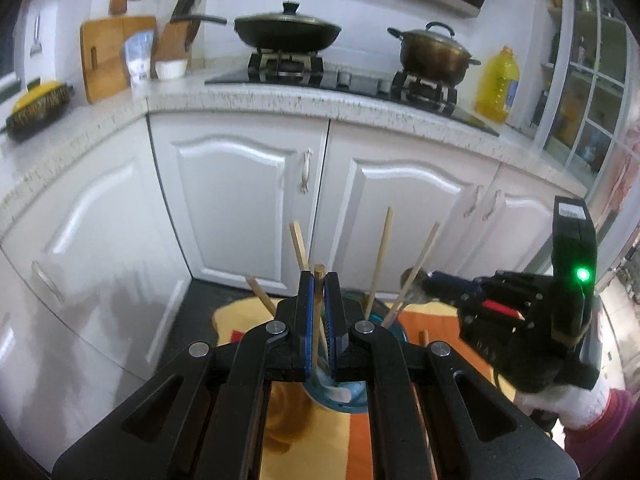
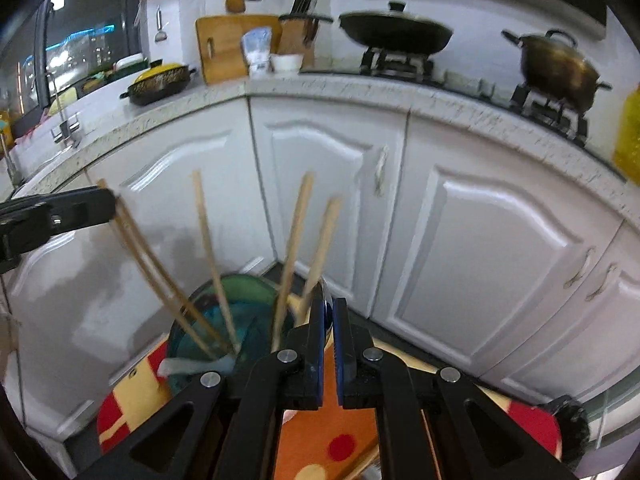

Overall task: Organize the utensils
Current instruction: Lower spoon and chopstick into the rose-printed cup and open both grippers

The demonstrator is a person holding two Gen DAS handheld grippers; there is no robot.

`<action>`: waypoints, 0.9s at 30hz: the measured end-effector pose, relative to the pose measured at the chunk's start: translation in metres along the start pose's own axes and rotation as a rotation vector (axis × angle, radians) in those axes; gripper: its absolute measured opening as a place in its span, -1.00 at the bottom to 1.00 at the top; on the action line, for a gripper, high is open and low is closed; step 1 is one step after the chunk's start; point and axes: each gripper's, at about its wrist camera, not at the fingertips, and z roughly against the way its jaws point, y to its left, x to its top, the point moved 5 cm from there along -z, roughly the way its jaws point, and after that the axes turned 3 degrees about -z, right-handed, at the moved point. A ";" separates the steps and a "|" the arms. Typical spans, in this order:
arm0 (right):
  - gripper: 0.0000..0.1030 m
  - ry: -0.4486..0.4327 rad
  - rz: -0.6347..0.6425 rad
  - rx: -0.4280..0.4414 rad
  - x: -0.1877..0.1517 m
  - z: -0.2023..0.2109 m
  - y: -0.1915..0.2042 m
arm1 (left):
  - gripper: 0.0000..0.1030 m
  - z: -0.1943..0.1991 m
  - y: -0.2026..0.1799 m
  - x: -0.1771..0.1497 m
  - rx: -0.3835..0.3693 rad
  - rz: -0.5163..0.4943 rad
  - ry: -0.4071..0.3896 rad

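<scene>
The base of the blue-green holder (image 1: 340,394) is hidden behind the left gripper (image 1: 319,312) in the left wrist view, and only its lower rim can be made out. The left gripper's jaws are clamped on one wooden chopstick (image 1: 319,320), which is held upright over the holder's mouth. In the right wrist view the chopsticks (image 2: 294,248) standing in the holder are blurred, and their lower ends are lost inside it. The right gripper (image 2: 328,320) is brought together just beside the holder; a small dark object is glimpsed between its pads, but it cannot be told what it is or whether it is gripped. The patterned mat (image 2: 320,440) under the holder is cut off by both grippers. A gloved hand (image 1: 560,404) is seen at the right gripper's handle. Beyond the holder, white cabinet doors (image 1: 248,192) are seen, and farther still a lidded wok (image 1: 287,32) and a pot (image 1: 434,54) on the stove.
</scene>
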 end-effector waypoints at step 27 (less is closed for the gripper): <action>-0.22 0.023 -0.201 0.121 -0.051 0.040 -0.012 | -0.07 0.030 -0.008 -0.035 -0.005 0.085 -0.010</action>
